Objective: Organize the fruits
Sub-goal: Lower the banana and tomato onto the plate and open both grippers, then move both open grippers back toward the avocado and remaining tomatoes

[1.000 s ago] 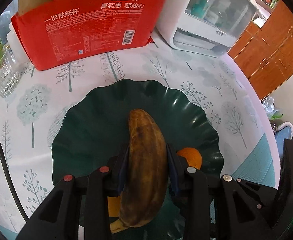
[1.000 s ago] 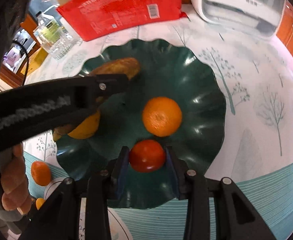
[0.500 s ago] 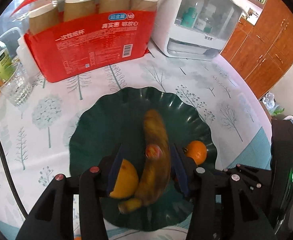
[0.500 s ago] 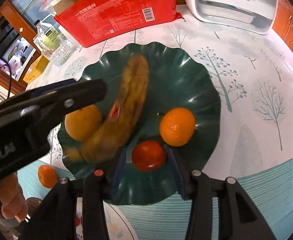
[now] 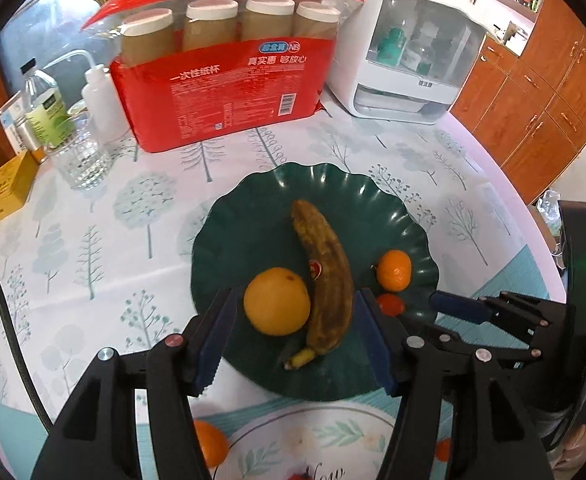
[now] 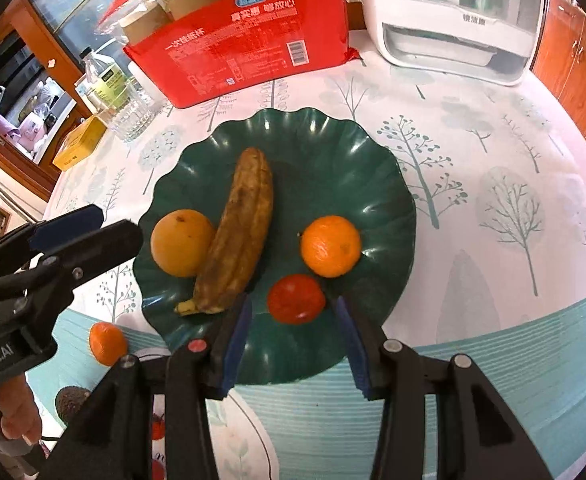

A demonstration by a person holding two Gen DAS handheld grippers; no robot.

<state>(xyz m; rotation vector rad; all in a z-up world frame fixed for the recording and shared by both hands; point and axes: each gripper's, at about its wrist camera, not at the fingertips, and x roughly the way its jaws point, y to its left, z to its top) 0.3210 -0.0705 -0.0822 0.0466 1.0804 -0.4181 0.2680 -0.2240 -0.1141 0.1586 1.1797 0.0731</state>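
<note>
A dark green scalloped plate (image 5: 253, 216) (image 6: 333, 152) holds a brown banana (image 5: 329, 280) (image 6: 241, 240), a yellow orange (image 5: 277, 300) (image 6: 181, 242) touching it, a mandarin (image 5: 393, 270) (image 6: 331, 246) and a red tomato (image 5: 389, 304) (image 6: 296, 298). My left gripper (image 5: 293, 320) (image 6: 65, 232) hovers above the plate's near-left side, its jaws opening, nothing pressed between them. My right gripper (image 6: 293, 308) (image 5: 465, 308) stands open over the tomato, pads apart from it. Another mandarin (image 6: 107, 342) (image 5: 209, 444) lies on the table near the plate.
Behind the plate stand a red pack of paper cups (image 5: 229, 92), a white appliance (image 5: 409, 56), a glass (image 5: 83, 160), bottles and a yellow box (image 5: 1, 188). A white floral plate (image 5: 313, 440) and an avocado (image 6: 73, 400) lie at the near edge.
My left gripper let go of the banana, opened and rose; the banana now lies on the plate against the orange. My right gripper opened off the tomato and lifted a little.
</note>
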